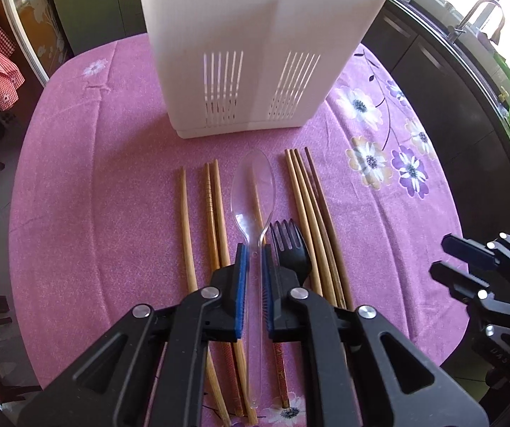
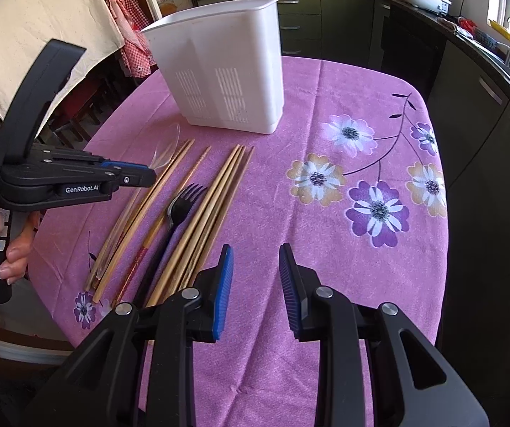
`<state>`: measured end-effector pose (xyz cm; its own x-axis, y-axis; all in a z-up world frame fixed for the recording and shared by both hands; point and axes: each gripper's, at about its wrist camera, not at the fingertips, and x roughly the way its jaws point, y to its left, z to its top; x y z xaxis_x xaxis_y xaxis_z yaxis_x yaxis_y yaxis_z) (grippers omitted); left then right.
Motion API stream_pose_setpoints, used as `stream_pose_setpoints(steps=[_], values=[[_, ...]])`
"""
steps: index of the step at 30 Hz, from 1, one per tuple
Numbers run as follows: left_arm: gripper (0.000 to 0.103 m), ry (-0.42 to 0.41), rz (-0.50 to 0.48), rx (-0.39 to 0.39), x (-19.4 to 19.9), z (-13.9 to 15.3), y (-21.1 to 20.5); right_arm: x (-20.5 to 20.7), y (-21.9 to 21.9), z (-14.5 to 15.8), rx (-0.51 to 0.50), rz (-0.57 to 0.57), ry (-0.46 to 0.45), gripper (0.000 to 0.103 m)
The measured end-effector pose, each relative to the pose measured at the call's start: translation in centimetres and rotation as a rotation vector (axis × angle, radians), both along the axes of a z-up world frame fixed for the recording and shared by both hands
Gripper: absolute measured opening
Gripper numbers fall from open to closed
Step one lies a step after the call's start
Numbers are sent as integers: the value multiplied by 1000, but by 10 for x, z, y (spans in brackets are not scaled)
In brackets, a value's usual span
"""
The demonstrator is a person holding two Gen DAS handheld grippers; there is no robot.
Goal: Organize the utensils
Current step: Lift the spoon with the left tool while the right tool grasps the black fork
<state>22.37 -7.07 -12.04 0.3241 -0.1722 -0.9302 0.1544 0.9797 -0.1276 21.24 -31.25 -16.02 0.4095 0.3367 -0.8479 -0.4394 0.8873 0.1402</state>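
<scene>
Left wrist view
Landmark: the tall white plastic utensil holder with slotted walls (image 1: 251,53) stands upright at the far side of the bench (image 1: 77,178), which is draped in a pink flowered cloth; its open top faces up, ready to take utensils handle-down or tip-down.
Utensil row: wooden chopsticks (image 1: 215,213) lie just short of the holder, parallel and pointing at it; a black plastic fork (image 1: 288,249) lies among them, tines toward the holder.
Left hand-held gripper (image 1: 253,259): closed on the neck of a clear plastic spoon (image 1: 253,192), blue pads pinching the thin handle from both sides; the bowl points toward the holder, so the spoon can probably be carried straight forward and dropped in.
Right hand-held gripper (image 1: 468,267): off to the right of the row, clear of the utensils.

Right wrist view
Right hand-held gripper (image 2: 256,284): jaws apart with nothing between them, hovering over bare cloth well right of the holder's near face, seemingly waiting its turn.
Left hand-held gripper (image 2: 137,176): held by a hand (image 2: 9,245), reaching over the row's left part; the clear spoon (image 2: 166,153) shows just at its tip, near the holder (image 2: 219,64).
Fork (image 2: 180,206): lying flat between chopsticks (image 2: 212,206), untouched.
</scene>
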Motion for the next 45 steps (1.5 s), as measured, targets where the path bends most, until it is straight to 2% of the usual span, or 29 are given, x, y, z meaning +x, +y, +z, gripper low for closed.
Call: stream_pose_setpoints(steps=[7,12,23,28,30,32,38,42,45], values=[[8,-132,2,6,-22,41,17,0,68,-13,-32,103,87,25],[8,-187,-20,5,-40,60,27,12,102,-31,-75,97,165,25],[8,-224,-37,-28,-54,68,45,32,130,-52,-155,23,251,20],[8,-227,-38,-36,-56,67,50,34,143,-53,-202,4,231,19],[8,-229,-39,-37,-57,68,50,29,150,-54,-223,4,197,15],[8,-231,-41,-38,-59,69,50,31,155,-56,-204,-1,195,11],[8,-248,-36,-29,-63,76,53,30,137,-53,-108,-12,170,10],[8,-273,-31,-32,-65,88,55,19,120,-27,5,-14,96,10],[8,-310,-24,-53,-66,105,57,4,102,4,99,-19,-4,9]])
